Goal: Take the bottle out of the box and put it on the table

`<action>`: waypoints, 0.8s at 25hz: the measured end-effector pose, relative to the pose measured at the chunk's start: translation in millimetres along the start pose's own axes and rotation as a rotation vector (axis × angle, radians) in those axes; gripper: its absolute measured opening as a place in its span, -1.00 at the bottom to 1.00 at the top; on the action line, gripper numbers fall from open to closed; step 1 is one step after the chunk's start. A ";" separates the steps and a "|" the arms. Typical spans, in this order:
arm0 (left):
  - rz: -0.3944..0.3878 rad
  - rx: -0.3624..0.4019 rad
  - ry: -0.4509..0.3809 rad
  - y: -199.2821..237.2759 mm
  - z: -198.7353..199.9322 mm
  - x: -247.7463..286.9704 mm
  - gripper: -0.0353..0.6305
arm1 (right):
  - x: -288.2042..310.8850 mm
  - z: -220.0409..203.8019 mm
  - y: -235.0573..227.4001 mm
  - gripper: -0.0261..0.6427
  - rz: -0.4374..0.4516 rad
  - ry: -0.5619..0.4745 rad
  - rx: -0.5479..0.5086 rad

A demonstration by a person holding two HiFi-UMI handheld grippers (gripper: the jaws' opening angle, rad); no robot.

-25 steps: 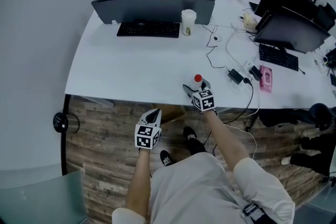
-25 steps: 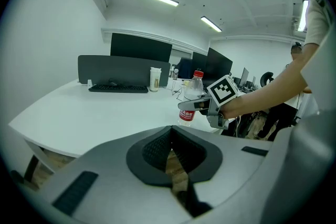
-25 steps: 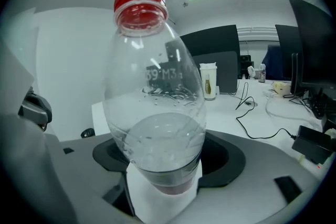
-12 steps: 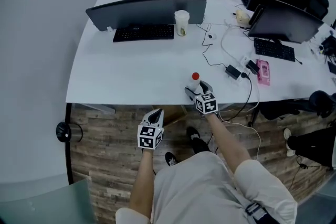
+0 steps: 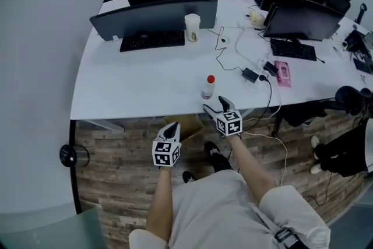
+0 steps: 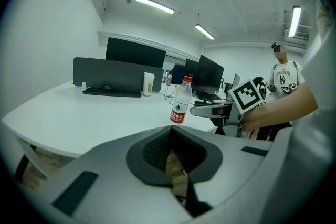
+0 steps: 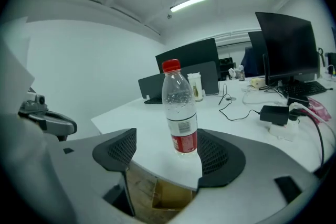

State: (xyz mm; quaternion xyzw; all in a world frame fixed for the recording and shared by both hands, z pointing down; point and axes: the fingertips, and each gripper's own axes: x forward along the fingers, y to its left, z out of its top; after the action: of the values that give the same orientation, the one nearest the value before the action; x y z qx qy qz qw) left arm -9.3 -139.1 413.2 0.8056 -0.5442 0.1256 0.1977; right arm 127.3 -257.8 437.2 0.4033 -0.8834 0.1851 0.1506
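Bottle (image 5: 207, 86) stands near the table (image 5: 134, 84) edge; right gripper (image 5: 215, 105) gapes empty, left gripper (image 5: 171, 127) is shut, seemingly empty; draw straight back, no nudging

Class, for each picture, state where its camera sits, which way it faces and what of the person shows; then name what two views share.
Head view: on the head, facing steeply down at the table; both forearms and lap show.
Left gripper view: on the left gripper, facing across the table; its shut jaws and the person's right hand show.
Right gripper view: on the right gripper, facing the bottle past its open jaws.
Shared: both gripper views show the bottle.
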 end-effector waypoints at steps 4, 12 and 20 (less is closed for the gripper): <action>0.003 0.005 0.002 -4.4 -17.6 -19.2 -0.85 | -27.7 -16.8 21.7 0.11 -0.016 -0.007 0.026; 0.063 -0.046 0.003 2.7 -60.8 -71.9 -0.85 | -78.2 -63.1 78.8 0.11 -0.022 -0.017 0.082; 0.108 -0.092 -0.073 -1.0 -75.4 -123.1 -0.85 | -107.1 -85.2 129.2 0.10 0.001 -0.042 0.091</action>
State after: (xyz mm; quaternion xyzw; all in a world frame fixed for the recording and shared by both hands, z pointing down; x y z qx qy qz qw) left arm -53.7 -2.6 428.7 0.7691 -0.5991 0.0815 0.2074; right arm 105.4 -70.9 441.6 0.4129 -0.8773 0.2165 0.1135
